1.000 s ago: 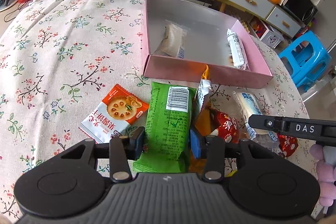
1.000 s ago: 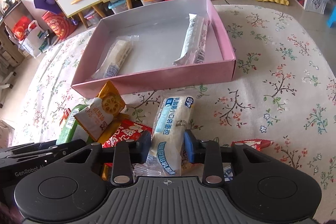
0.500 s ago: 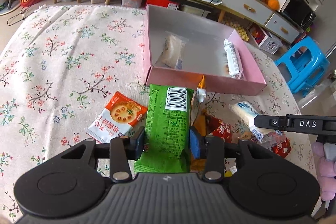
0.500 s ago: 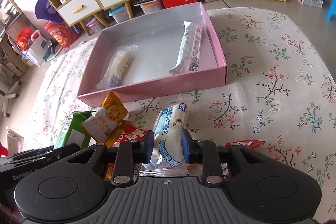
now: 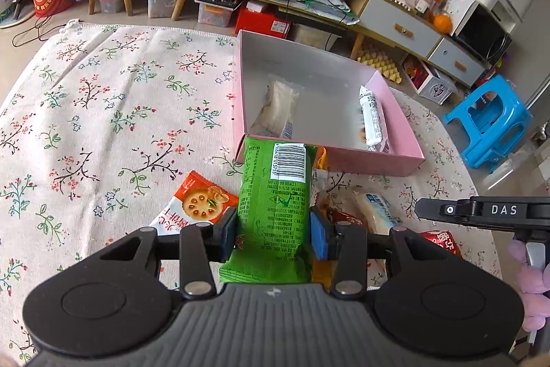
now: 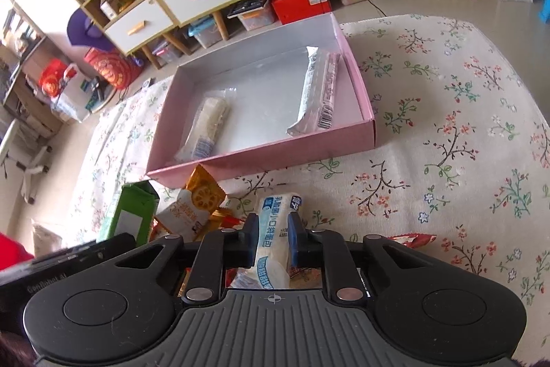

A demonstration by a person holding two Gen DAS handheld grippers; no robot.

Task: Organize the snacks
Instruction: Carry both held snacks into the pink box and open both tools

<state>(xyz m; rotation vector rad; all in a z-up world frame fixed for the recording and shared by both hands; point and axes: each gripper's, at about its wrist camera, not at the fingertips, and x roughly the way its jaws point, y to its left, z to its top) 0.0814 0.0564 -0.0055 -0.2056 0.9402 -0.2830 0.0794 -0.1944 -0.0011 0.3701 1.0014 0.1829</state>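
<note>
My left gripper (image 5: pixel 273 234) is shut on a green snack packet (image 5: pixel 275 202) and holds it above the table, its far end near the pink box's (image 5: pixel 330 157) front wall. My right gripper (image 6: pixel 273 239) is shut on a white-and-blue bread packet (image 6: pixel 275 243), lifted over the snack pile. The pink box (image 6: pixel 268 160) holds a clear bread packet (image 6: pixel 208 126) on the left and a long white packet (image 6: pixel 318 95) on the right. The green packet also shows in the right wrist view (image 6: pixel 132 212).
An orange-and-white cracker packet (image 5: pixel 196 207) lies left of the green one. Another cracker packet (image 6: pixel 192 208) and red packets (image 5: pixel 441 239) lie in the pile before the box. The floral tablecloth (image 6: pixel 447 160) spreads right. A blue stool (image 5: pixel 491 122) stands beyond the table.
Both grippers have risen with their packets and moved toward the pink box. The right gripper's jaws have squeezed tighter on the bread packet.
</note>
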